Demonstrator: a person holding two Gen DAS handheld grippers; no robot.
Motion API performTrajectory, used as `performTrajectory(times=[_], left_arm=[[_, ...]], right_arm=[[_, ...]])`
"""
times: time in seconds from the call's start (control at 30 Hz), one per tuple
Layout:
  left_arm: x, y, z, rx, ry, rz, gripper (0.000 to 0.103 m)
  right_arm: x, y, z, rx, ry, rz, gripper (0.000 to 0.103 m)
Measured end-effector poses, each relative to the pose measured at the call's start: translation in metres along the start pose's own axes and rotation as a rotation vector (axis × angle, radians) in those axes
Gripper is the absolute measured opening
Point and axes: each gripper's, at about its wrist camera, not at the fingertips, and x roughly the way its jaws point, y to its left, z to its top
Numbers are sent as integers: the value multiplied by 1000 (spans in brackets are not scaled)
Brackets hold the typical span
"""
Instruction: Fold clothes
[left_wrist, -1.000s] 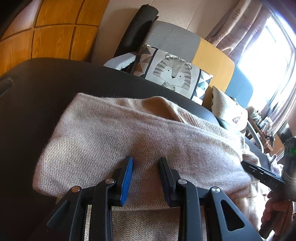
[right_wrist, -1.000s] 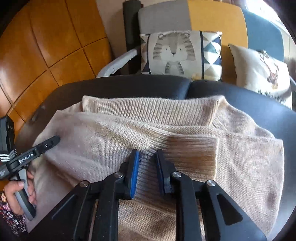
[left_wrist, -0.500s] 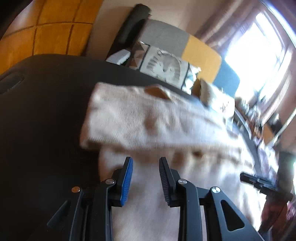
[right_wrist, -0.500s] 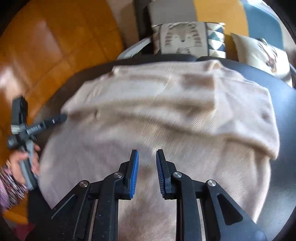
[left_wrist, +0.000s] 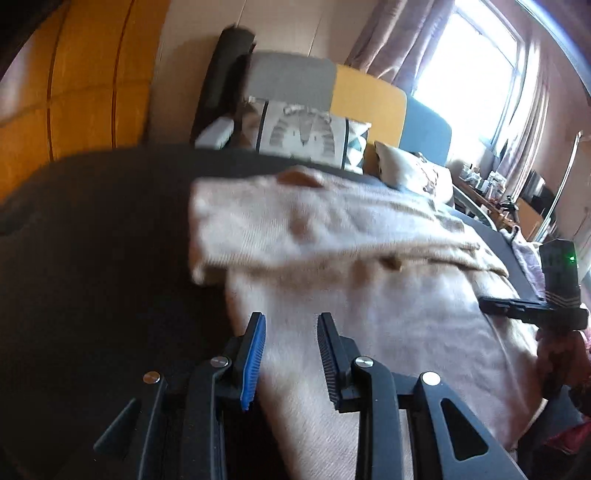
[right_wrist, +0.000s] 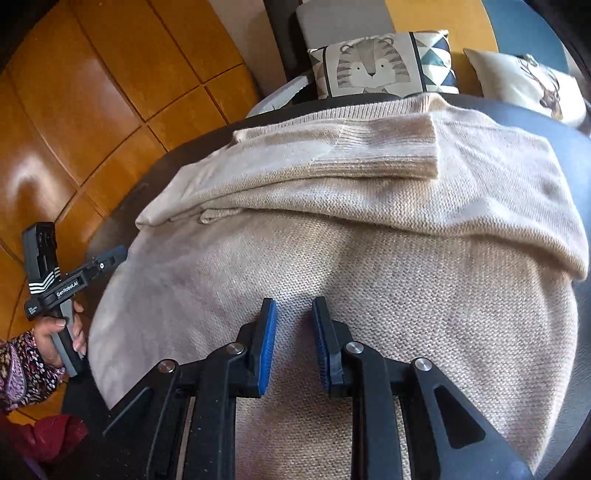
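A beige knit sweater lies on a round black table, its far part folded over toward me with a ribbed sleeve cuff on top. It also shows in the left wrist view, blurred. My left gripper is open and empty above the sweater's near left edge. My right gripper is open and empty above the sweater's near middle. The left gripper also shows in the right wrist view at the table's left edge. The right gripper's fingertips show at the right in the left wrist view.
Behind the table stands a sofa with a tiger cushion and a deer cushion. Orange wood floor lies to the left. A window with curtains is at the far right. A red cloth sits at lower left.
Both grippers have pulled back toward me and risen from the folded part. The sweater's fold stays on the far half; more of its near half shows now.
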Motion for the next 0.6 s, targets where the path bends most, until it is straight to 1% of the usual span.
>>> performTrajectory(times=[0.03, 0.1, 0.17, 0.23, 0.27, 0.3, 0.37, 0.47, 0.53, 0.6], left_arm=[[4, -7, 5, 21, 8, 1, 29], [3, -11, 7, -9, -1, 7, 29], [1, -12, 8, -52, -16, 11, 29], [-14, 1, -2, -142, -51, -1, 29], [-25, 9, -10, -191, -69, -2, 29], [-33, 15, -17, -220, -78, 10, 29], [-45, 27, -32, -267, -79, 29, 29], [-57, 44, -52, -349, -66, 26, 29], [-68, 56, -65, -400, -78, 48, 29], [-78, 69, -76, -460, -98, 58, 29]], right_arm=[[-2, 4, 1, 6, -1, -24, 22], [-5, 14, 2, 24, -20, -50, 22], [-11, 30, 2, 43, -54, -19, 22], [-12, 56, 8, 8, -62, 32, 22], [-9, 70, 12, -30, -53, 56, 22], [-5, 84, 17, -71, -41, 79, 22], [12, 127, 31, -187, -10, 123, 22], [49, 174, 48, -235, 92, 167, 22], [69, 201, 48, -233, 175, 207, 22], [78, 226, 37, -276, 208, 213, 23]])
